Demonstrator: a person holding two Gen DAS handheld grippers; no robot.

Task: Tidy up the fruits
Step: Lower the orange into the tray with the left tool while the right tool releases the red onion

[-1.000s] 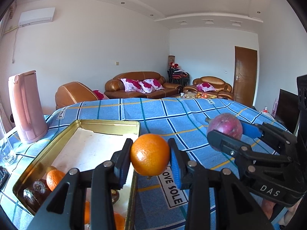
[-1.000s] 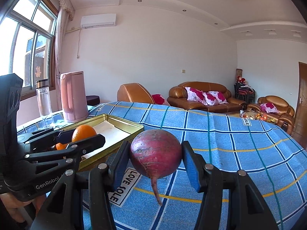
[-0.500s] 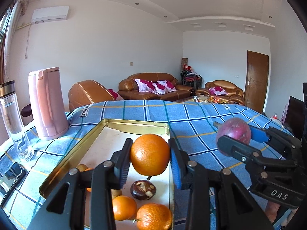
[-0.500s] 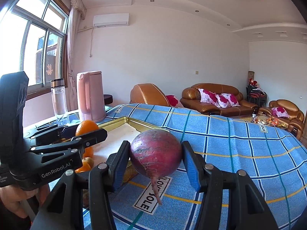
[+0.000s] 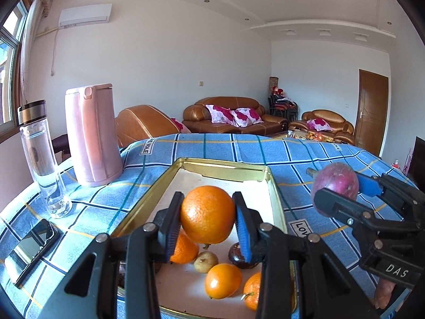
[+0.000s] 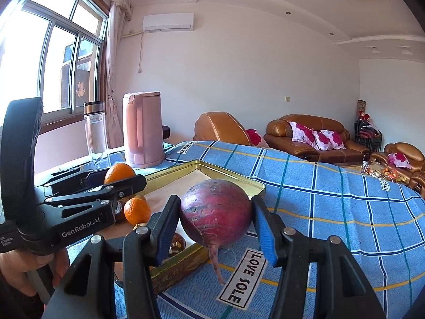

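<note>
Over the counter: both grippers hang in the air above a blue checked cloth (image 5: pixel 212 148), side by side, each carrying one item.
Left gripper (image 5: pixel 208 219): its blue-padded fingers (image 5: pixel 243 228) pinch an orange (image 5: pixel 207 214) from both sides, clear of any surface, above the near half of the gold tin tray (image 5: pixel 275 194).
Right gripper (image 6: pixel 216 219): its fingers (image 6: pixel 263 228) clamp a round purple-red beetroot (image 6: pixel 215 211), thin root tail hanging down, just outside the tray's right-hand rim, above the cloth.
Tray contents: at the near end, three oranges (image 5: pixel 223 280), a small tan fruit (image 5: pixel 205 260) and a dark brown-red round fruit (image 5: pixel 239 255); the far half is bare.
Left of the tray: a pink kettle (image 5: pixel 91 135) standing upright, a clear bottle with a dark cap (image 5: pixel 41 159) beside it, and a phone (image 5: pixel 30 247) lying flat near the cloth's edge.
Cloth lettering: a white label (image 6: pixel 243 277) reads "LOVE SOLE", lying under the beetroot's tail.
Person: a hand (image 6: pixel 18 271) wraps the left gripper's handle, seen from the right wrist view.
Background: brown leather sofas (image 5: pixel 231 117) with floral cushions, a wooden door (image 5: pixel 370 113).
</note>
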